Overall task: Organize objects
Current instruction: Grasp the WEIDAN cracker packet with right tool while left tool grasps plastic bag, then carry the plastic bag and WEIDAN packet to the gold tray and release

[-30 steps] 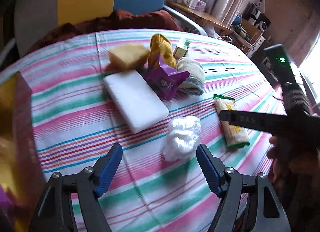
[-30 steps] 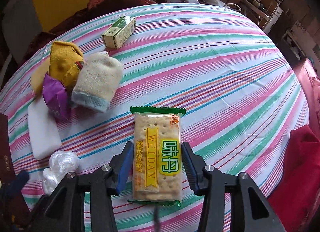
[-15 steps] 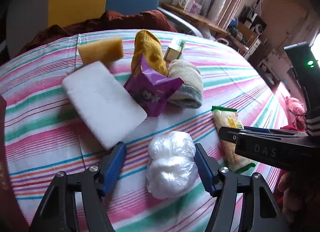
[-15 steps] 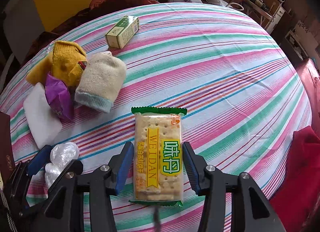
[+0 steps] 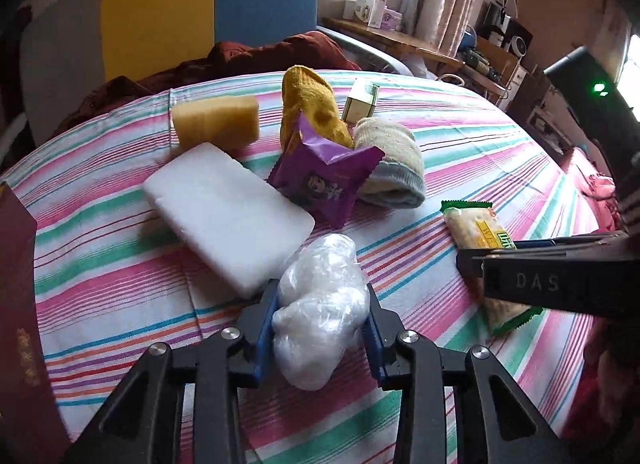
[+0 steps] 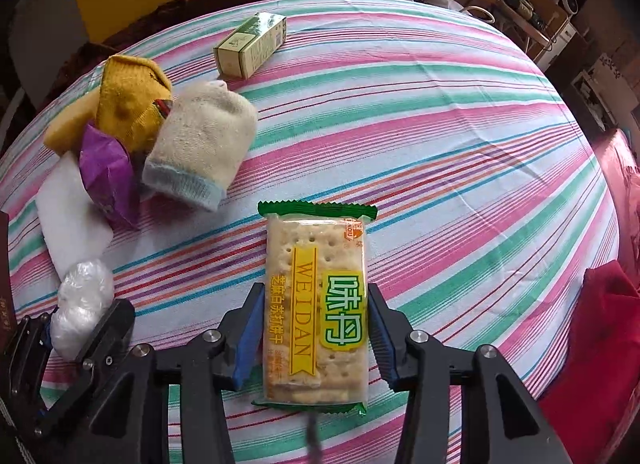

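A crumpled white plastic wad (image 5: 324, 264) lies on the striped tablecloth (image 5: 460, 152). My left gripper (image 5: 320, 296) is shut on it, blue pads pressed into both of its sides. The right wrist view shows the same wad (image 6: 82, 296) and left gripper (image 6: 76, 324) at the lower left. A green-edged cracker packet (image 6: 316, 264) lies flat on the cloth, lengthwise between the pads of my right gripper (image 6: 315, 296), which is shut on its long edges. In the left wrist view the packet (image 5: 472, 228) sits at the right under the right gripper (image 5: 468, 258).
Beyond the wad are a white foam block (image 5: 228, 212), a yellow sponge (image 5: 216, 120), a yellow sock (image 5: 308, 108), a purple snack packet (image 5: 320, 180), a cream sock (image 5: 392, 160) and a small green box (image 6: 252, 44). A dark red box (image 5: 16, 304) stands left; red cloth (image 6: 592, 344) lies right.
My left gripper came forward and down over the plastic wad and its jaws closed onto it. The right gripper stayed around the cracker packet.
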{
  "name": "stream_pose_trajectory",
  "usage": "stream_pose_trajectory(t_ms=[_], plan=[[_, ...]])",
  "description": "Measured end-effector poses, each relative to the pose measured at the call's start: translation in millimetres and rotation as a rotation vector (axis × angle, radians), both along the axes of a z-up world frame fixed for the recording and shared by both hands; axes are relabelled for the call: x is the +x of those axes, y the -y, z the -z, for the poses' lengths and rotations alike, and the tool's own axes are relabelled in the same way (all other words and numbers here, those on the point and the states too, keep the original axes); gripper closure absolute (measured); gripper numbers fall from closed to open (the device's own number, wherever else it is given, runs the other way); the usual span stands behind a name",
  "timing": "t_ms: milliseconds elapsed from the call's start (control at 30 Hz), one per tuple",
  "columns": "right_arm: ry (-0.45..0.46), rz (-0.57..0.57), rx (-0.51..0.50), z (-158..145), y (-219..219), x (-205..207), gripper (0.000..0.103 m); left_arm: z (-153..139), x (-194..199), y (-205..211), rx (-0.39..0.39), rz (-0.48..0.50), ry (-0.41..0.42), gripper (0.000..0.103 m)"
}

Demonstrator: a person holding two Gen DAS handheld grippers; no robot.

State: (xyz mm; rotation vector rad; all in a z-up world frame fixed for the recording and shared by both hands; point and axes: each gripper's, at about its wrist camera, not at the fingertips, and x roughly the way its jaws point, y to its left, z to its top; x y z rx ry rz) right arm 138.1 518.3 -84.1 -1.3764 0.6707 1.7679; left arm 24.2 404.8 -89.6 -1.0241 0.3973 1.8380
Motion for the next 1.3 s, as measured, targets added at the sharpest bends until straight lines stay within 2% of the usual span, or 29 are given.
stream_pose_trajectory(t_ms=[100,200,400,600,767,967,1000,1133,1200,1300], plan=[[-0.016,-0.007,-0.002,-1,1,-2,0.056,0,6,5,-0.002,0.002,-0.026,0.066],[-0.105,-0.068,-0.025,-8,9,-7,0.056,1,13,14,0.012,-0.003,-0.03,0.066],[-0.099,-0.181,-0.02,-6,36,-26,0.056,2,28,43,0.039,-0.016,-0.044,0.066],[-0.112,-0.301,-0.082,-1,59,-43,0.056,2,50,74,0.046,-0.013,-0.133,0.066],[-0.143,-0.385,-0.121,2,76,-58,0.056,3,54,83,0.052,-0.007,-0.155,0.065],[-0.143,-0.396,-0.116,4,76,-67,0.056,2,51,84,0.069,-0.007,-0.135,0.066],[-0.147,-0.397,-0.111,3,68,-79,0.056,2,51,84,0.069,-0.008,-0.134,0.066],[-0.187,-0.408,-0.076,-10,75,-77,0.056,-6,48,87,0.059,-0.031,-0.087,0.066],[-0.208,-0.414,-0.056,-16,78,-77,0.056,-15,48,94,0.074,-0.04,-0.065,0.066],[-0.236,-0.422,-0.035,-20,75,-67,0.056,-40,55,108,0.123,-0.033,-0.115,0.066]])
